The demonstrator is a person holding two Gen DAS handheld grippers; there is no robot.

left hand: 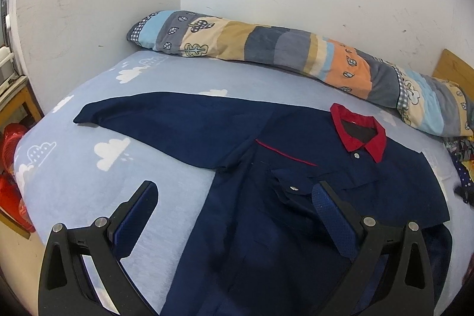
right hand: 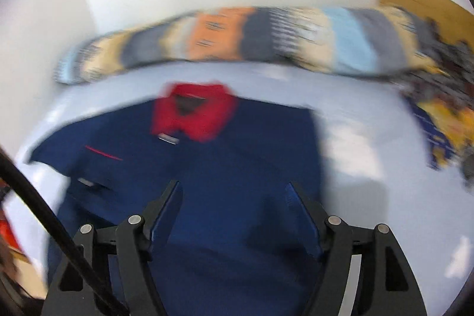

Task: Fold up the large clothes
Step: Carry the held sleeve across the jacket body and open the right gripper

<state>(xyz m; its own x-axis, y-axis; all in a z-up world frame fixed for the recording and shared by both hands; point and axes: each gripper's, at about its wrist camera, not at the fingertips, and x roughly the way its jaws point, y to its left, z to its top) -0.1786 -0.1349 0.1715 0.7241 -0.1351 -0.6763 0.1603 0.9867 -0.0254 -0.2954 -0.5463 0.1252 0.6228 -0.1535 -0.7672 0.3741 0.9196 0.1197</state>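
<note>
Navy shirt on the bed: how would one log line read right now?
shirt: flat on bed, sleeve spread, unfolded | left gripper: open, empty | right gripper: open, empty, view blurred

matt navy cloth shirt (left hand: pixel 266 197) on soft cloud-print sheet (left hand: pixel 89 182); wooden headboard (left hand: pixel 450 67) smooth.

Black fingers (left hand: pixel 142 206), blue pads (left hand: pixel 331 215), silver screws (right hand: pixel 134 219)

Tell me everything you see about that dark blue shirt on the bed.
The navy shirt lies front-up and flat on the cloud-print sheet. It has a red collar, red chest piping, silver snaps and a flapped pocket. One sleeve stretches out sideways; the other side looks already folded in. Both open grippers hover above it, neither touching.
</note>
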